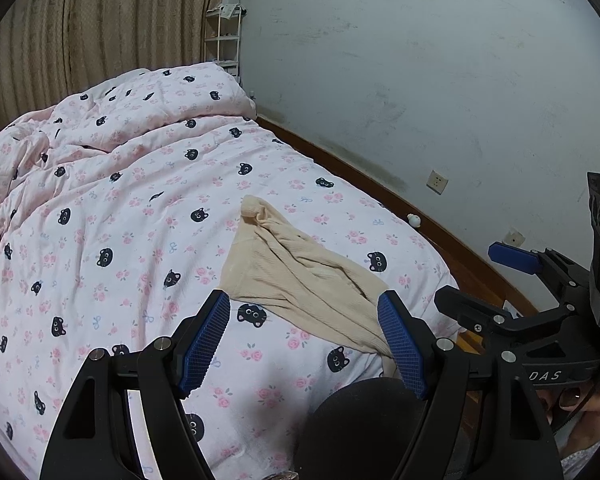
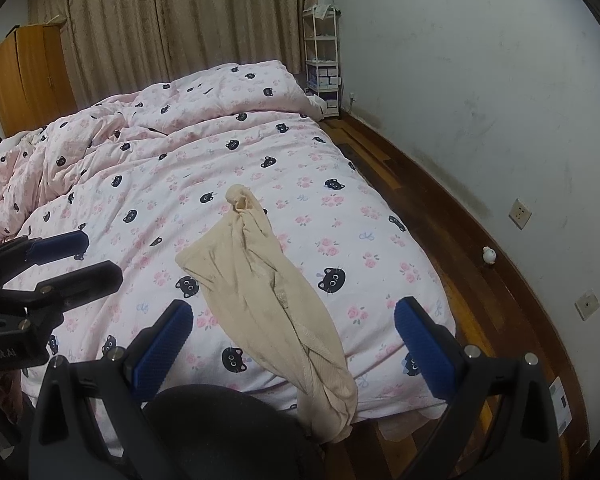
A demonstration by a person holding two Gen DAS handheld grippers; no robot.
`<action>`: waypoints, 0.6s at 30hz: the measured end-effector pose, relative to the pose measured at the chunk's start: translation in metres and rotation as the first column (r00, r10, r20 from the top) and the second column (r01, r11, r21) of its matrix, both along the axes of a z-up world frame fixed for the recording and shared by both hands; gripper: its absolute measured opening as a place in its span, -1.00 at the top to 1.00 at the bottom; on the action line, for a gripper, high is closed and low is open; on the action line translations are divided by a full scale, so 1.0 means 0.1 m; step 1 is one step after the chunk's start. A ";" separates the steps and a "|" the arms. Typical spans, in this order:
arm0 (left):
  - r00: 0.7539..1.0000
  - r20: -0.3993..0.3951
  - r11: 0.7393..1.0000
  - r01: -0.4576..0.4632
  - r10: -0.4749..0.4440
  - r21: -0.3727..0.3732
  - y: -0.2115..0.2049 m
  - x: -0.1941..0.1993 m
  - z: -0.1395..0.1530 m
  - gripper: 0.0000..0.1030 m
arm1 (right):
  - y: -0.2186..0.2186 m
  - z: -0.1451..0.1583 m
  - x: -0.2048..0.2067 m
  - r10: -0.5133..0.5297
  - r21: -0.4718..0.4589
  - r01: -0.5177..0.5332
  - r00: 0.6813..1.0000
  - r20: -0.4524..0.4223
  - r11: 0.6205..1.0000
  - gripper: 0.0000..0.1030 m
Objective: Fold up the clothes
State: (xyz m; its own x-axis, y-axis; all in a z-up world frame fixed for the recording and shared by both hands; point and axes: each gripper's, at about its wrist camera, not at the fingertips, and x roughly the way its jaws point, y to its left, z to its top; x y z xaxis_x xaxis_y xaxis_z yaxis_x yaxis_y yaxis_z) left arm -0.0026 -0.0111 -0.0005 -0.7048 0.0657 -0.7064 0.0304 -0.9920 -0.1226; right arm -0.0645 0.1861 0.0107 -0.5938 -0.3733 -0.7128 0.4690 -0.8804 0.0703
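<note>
A beige ribbed garment (image 2: 260,280) lies crumpled in a long bunch on the bed, one end hanging over the near edge; it also shows in the left wrist view (image 1: 300,268). My left gripper (image 1: 304,308) is open and empty, held above the bed's near edge just short of the garment. It also shows in the right wrist view (image 2: 84,256). My right gripper (image 2: 294,316) is open and empty, its blue pads either side of the garment's near part, above it. It also shows in the left wrist view (image 1: 500,276).
The bed carries a pink quilt with black cat faces (image 2: 220,152), bunched at the far end. A wooden floor strip (image 2: 440,248) runs along the white wall on the right. A white shelf rack (image 2: 322,60), curtains and a wooden wardrobe (image 2: 28,76) stand at the back.
</note>
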 end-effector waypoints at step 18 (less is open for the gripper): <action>1.000 -0.009 1.000 -0.013 0.013 -0.004 -0.05 0.01 0.01 -0.40 | -0.04 0.00 0.02 0.003 0.009 -0.003 1.000 -0.006 1.000 -0.99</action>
State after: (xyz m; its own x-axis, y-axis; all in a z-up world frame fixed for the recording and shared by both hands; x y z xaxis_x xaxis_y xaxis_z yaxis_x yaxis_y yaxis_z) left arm -0.0014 -0.0165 0.0003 -0.7117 0.0534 -0.7004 0.0424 -0.9920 -0.1188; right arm -0.0622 0.1821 0.0109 -0.5971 -0.3689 -0.7123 0.4720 -0.8796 0.0598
